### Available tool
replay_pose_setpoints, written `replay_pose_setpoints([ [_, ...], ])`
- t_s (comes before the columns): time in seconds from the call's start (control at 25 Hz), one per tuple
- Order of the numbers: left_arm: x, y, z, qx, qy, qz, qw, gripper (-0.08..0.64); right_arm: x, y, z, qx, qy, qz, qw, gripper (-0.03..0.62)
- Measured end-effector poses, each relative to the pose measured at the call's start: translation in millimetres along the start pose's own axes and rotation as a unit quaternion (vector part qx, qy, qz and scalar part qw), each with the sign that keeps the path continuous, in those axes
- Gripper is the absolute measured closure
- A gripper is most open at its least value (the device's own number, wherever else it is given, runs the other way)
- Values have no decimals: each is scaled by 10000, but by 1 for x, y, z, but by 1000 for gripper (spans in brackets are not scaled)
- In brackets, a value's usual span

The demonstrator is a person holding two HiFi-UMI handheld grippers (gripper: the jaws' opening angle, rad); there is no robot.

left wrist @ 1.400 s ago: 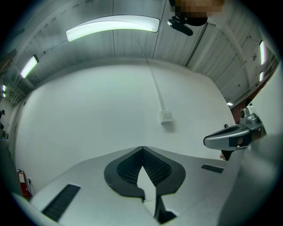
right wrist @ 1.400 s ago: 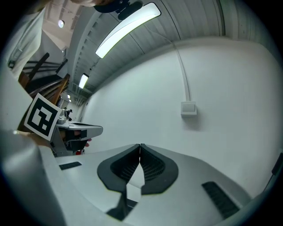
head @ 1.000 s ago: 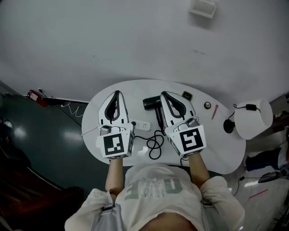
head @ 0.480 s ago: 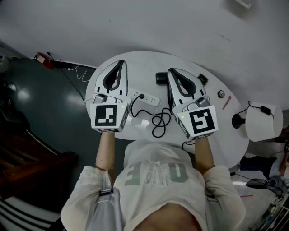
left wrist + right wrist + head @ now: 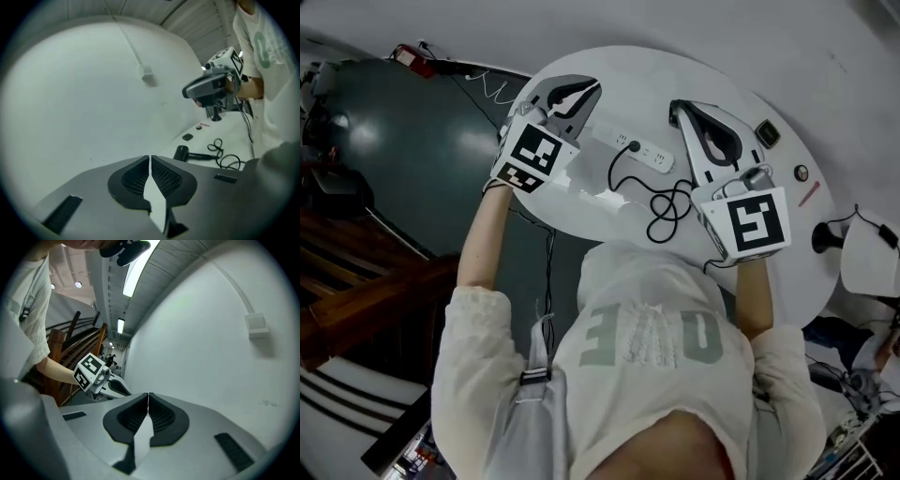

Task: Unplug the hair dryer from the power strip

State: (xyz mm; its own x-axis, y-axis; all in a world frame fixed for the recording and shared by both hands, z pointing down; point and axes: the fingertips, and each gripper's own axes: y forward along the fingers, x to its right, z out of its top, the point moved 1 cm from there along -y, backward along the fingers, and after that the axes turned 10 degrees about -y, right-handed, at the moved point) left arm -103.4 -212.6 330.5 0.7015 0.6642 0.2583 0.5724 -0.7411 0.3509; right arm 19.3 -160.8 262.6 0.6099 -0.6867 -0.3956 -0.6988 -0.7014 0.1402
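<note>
A white power strip [image 5: 639, 150] lies on the round white table [image 5: 741, 89] with a black plug [image 5: 633, 145] in it. A black cord [image 5: 668, 202] coils from the plug toward the person. The black hair dryer [image 5: 187, 153] lies flat on the table in the left gripper view; in the head view the right gripper covers it. My left gripper [image 5: 592, 86] is shut and empty, left of the strip near the table's edge. My right gripper [image 5: 676, 108] is shut and empty, to the right of the strip. The right gripper view shows the left gripper [image 5: 101, 379] and the wall.
A small black block [image 5: 768, 133], a round knob [image 5: 801, 172] and a pink pen [image 5: 811, 194] lie at the table's right. A white lamp [image 5: 867, 258] stands beyond the right edge. Dark floor, a red object [image 5: 412, 58] with cables and wooden stairs lie to the left.
The left gripper has dropped and rolled, now tilted toward the strip at the table's left edge. The right gripper has shifted a little over the dryer. Both stay shut.
</note>
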Motion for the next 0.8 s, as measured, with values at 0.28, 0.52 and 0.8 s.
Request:
replay_pose_setpoints([
  [0.28, 44, 25, -65, -1399, 1218, -1789, 9662, 370, -18, 16, -7, -181, 96, 284, 9994, 571],
  [0.52, 77, 43, -139, -2587, 2195, -2948, 8933, 298, -27, 25, -20, -419, 262, 440, 9978, 571],
  [0.8, 87, 73, -190, -3303, 2637, -3463, 8375, 265, -28, 28, -35, -633, 173, 503, 9966, 571],
])
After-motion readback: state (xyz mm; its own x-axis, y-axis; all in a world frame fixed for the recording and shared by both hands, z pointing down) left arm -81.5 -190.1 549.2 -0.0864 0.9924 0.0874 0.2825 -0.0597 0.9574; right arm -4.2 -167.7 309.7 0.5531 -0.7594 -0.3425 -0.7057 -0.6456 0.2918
